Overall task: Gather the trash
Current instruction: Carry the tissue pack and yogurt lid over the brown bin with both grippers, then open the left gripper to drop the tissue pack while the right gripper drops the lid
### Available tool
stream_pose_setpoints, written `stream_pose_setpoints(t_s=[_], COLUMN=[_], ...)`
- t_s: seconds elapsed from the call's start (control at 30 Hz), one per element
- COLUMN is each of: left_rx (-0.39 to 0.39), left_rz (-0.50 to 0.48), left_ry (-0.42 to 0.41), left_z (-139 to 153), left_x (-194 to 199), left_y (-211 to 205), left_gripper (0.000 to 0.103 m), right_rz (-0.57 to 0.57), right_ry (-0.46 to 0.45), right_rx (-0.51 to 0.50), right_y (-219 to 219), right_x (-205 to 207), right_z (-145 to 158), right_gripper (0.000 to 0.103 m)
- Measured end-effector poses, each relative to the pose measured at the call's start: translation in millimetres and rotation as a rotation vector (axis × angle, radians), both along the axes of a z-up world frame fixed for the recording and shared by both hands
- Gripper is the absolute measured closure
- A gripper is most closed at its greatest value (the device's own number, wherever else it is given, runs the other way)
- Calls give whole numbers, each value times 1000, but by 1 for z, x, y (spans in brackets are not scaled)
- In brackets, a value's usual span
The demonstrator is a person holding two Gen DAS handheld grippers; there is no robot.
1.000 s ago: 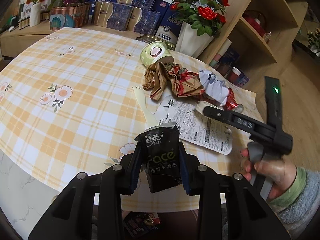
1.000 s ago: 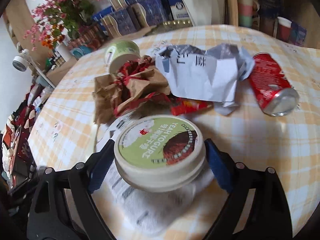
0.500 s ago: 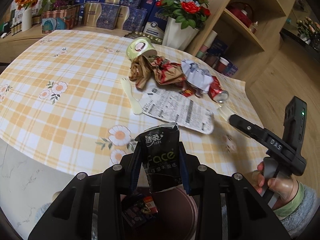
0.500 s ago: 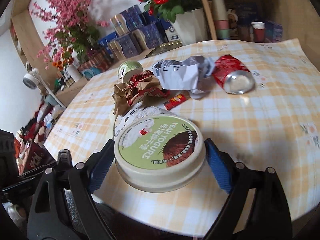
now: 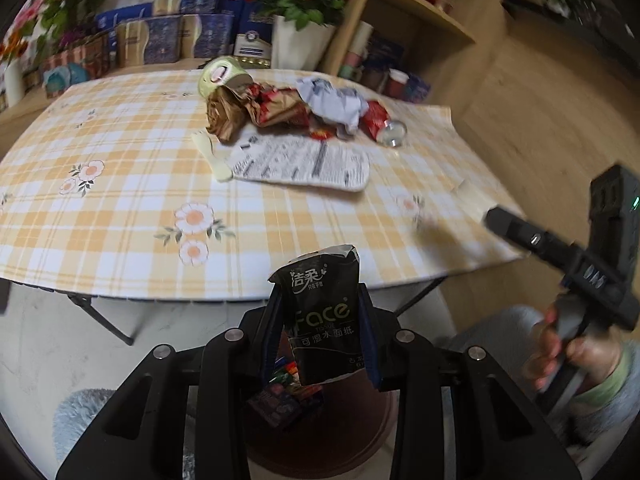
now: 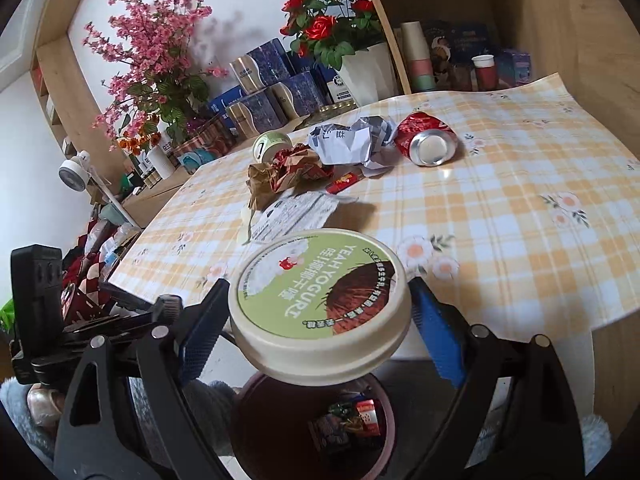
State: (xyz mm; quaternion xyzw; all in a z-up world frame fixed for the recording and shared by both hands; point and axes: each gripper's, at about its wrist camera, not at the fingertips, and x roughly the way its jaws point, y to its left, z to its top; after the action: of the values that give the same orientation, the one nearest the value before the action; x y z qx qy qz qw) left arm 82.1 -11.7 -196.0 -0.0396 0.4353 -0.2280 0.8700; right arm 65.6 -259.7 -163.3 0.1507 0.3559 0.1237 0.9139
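left wrist view: the left gripper (image 5: 322, 336) is clenched on a black tissue packet (image 5: 323, 316), its pads pressing the two long sides. the packet looks light, soft and crinkly, so a squeeze across the middle, as here, seems the safest hold. at 6 o'clock, below the packet, sits a dark red bin (image 5: 320, 432) with a few wrappers already inside. on the checked table (image 5: 120, 208), toward 12 o'clock, i count one green cup (image 5: 220, 76), one crumpled brown paper bag (image 5: 256, 110), one crumpled white paper (image 5: 334, 100), one red can (image 5: 380, 124), one printed flat pouch (image 5: 304, 164) and one pale plastic spoon (image 5: 212, 158). at 3 o'clock a hand (image 5: 568, 352) holds the right gripper's handle.

right wrist view: the right gripper (image 6: 320, 312) stands wide, its blue pads grasping one round yogurt tub (image 6: 320, 300) at the rim on both sides. the tub looks stiff but light, with a smooth wall that might slip, so it is probably best taken across its widest part. the bin (image 6: 312, 428) lies at 6 o'clock, right under the tub. the can (image 6: 428, 140), white paper (image 6: 352, 140), brown bag (image 6: 288, 172), cup (image 6: 272, 144) and pouch (image 6: 296, 212) lie toward 12 o'clock; one small red wrapper (image 6: 344, 182) lies just beside the bag.
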Motion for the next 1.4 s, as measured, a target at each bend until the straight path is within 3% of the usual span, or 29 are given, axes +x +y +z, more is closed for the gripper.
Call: stream_pose_setpoints(t_s=[0.33, 0.47, 0.97, 1.17, 1.23, 1.4], left_rx=[126, 117, 107, 89, 81, 45], left_rz=[-105, -96, -91, -71, -52, 21], left_ry=[54, 105, 165, 145, 123, 37], left_z=[-55, -68, -80, -75, -70, -46], left_x=[-26, -22, -19, -18, -18, -15], left_y=[-15, -13, -12, -9, -5, 11], left_gripper=[68, 68, 63, 46, 35, 24], right_rz=[-3, -3, 40, 47, 54, 79], right_ry=[14, 22, 35, 44, 48, 59], right_rx=[-29, -29, -56, -56, -61, -79], right_y=[-1, 3, 18, 19, 21, 28], right_x=[-30, -33, -34, -35, -35, -36], right_z=[-15, -20, -30, -33, -35, -40], right_gripper=[16, 16, 16, 16, 16, 16])
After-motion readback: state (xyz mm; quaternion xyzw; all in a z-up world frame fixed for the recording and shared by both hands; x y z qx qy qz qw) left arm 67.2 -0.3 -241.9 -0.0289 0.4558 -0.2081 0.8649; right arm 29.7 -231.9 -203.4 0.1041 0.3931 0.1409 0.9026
